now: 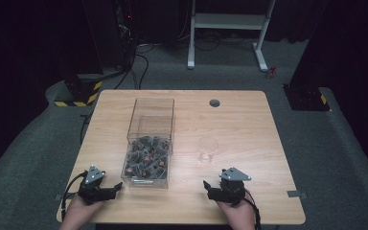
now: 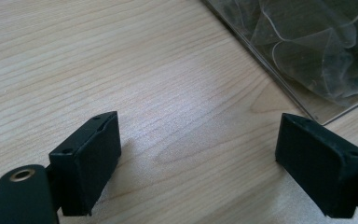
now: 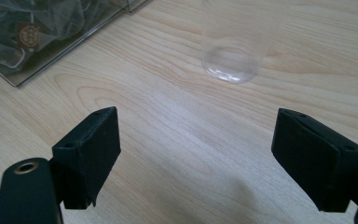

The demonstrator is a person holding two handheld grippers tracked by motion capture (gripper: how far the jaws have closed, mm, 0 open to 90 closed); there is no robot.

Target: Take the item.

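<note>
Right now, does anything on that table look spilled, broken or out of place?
Nothing stands out. The clear box sits upright with its sachets inside, the empty glass stands upright beside it, and both tools, left and right, rest open on the table.

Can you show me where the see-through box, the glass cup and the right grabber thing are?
Clear box [image 1: 154, 106], high view, on its far rim.
Glass cup [image 3: 228, 65], right gripper view, on its base.
Right hand-held gripper [image 1: 210, 188], high view, between its fingertips.
</note>
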